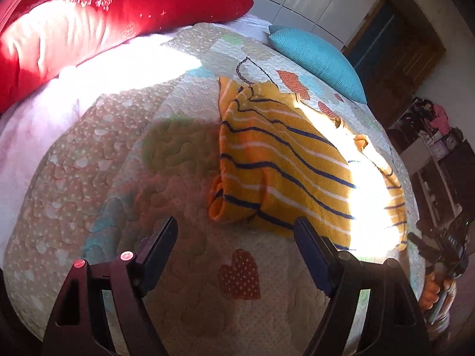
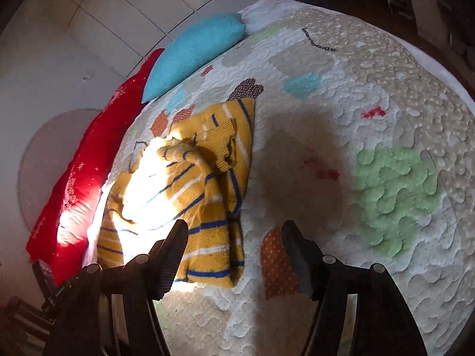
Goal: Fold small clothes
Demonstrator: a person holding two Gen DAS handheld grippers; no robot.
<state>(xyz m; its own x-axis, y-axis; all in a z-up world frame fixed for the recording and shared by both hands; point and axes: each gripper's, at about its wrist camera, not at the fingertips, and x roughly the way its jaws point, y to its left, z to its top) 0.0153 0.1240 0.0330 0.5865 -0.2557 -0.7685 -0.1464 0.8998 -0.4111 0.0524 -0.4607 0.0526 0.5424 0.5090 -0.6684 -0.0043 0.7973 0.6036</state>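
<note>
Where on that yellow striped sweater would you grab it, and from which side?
Probably the near hem corner of the yellow striped sweater, coming in low from the quilt side with the left gripper. That edge lies flat and free of folds, facing the open gripper.

A quilted bed [image 1: 184, 302] carries the striped yellow sweater [image 1: 285, 172], red pillow [image 1: 89, 29] and teal cushion [image 1: 317, 59].

Honestly there wasn't anything readable here. The only lettering I spotted was some pale marks on the right gripper [image 1: 445, 246] at the edge of the left wrist view, way too blurry to make out. No labels, brands or numbers showed on anything else.
</note>
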